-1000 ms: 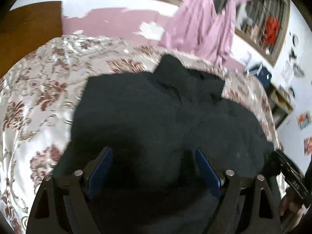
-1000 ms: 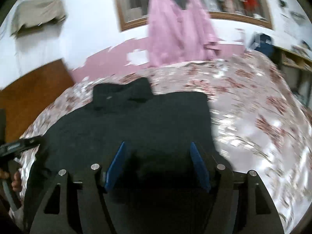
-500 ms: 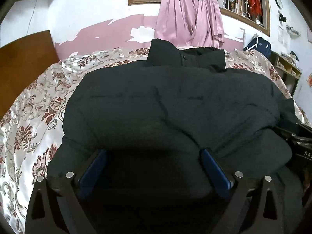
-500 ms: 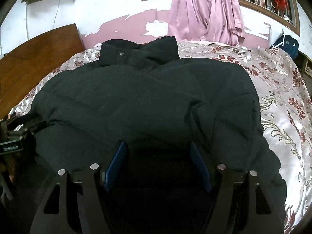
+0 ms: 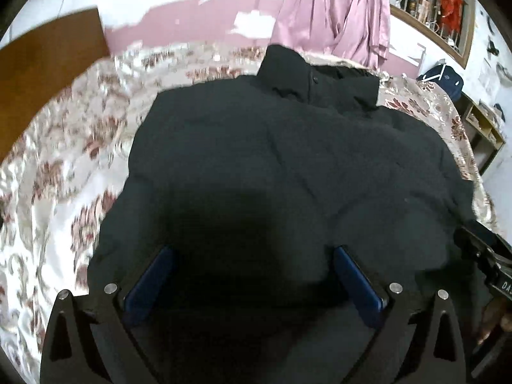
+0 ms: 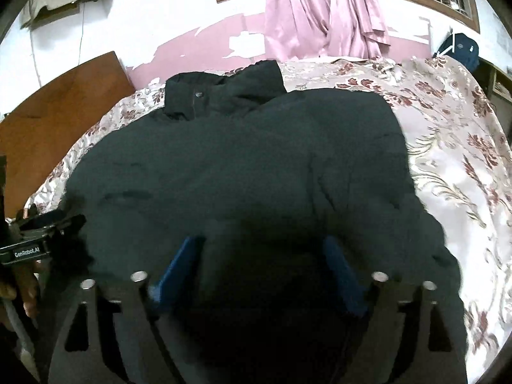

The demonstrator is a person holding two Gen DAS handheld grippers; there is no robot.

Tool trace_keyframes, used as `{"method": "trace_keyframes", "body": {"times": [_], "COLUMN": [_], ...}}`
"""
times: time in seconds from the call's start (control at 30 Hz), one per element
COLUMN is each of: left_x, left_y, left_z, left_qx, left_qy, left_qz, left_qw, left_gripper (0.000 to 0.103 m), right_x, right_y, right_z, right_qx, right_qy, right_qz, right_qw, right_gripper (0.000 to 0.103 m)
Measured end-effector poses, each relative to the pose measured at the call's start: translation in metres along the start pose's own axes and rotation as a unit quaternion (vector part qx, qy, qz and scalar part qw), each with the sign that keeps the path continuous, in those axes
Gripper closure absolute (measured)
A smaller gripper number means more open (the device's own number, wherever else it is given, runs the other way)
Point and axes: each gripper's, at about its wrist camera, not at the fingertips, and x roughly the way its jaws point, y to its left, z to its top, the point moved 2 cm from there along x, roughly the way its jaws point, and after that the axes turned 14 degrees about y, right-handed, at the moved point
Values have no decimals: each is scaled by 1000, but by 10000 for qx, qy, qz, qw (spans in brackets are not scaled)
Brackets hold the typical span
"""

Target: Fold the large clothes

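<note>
1. The left gripper [image 5: 252, 275] has its blue pads [image 5: 150, 281] spread wide. Its jaws have just been opening, and the dark hem of the jacket lies between them with neither pad pressing on it.
2. The right gripper [image 6: 259, 272] is parted too, its jaws having just widened. Jacket cloth sits between its blue pads [image 6: 179, 265], loose and unpinched as far as I can see.
3. Each gripper shows at the edge of the other's view, near the jacket's lower corners, with a hand [image 6: 22, 284] around the left one's handle.
4. The black padded jacket [image 5: 288, 166] lies flat on the bed, collar [image 6: 220, 96] pointing toward the far wall, hem toward the grippers. A snap button shows on the collar.
5. Under it is a shiny floral bedspread [image 6: 454, 160], bare on both sides of the jacket.
6. A brown wooden headboard [image 5: 48, 73] stands at the left of the bed.
7. Beyond the collar, pink curtains [image 6: 323, 16] hang below a barred, wood-framed window on a white wall with a peeling pink band.
8. A dark blue bag [image 6: 460, 48] sits at the far right corner.
</note>
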Motion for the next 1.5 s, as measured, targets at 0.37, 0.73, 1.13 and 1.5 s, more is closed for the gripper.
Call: {"method": "trace_keyframes", "body": {"times": [0.37, 0.73, 1.13, 1.5], "left_x": [-63, -34, 57, 76], "left_y": [23, 24, -21, -22], "left_z": [25, 169, 299, 307], "left_qx": [-332, 22, 96, 301], "left_qy": [391, -304, -346, -290], "left_qz": [-394, -463, -513, -1091], "left_qw": [9979, 9985, 9980, 9931], "left_gripper": [1, 1, 13, 96], "right_x": [-75, -36, 77, 125], "right_y": [-4, -15, 4, 12], "right_z": [13, 136, 290, 298], "right_qx": [222, 61, 326, -22], "right_qy": [493, 472, 481, 789], "right_qz": [402, 234, 191, -80], "right_qw": [9977, 9986, 9981, 9968], "right_gripper": [14, 13, 35, 79]}}
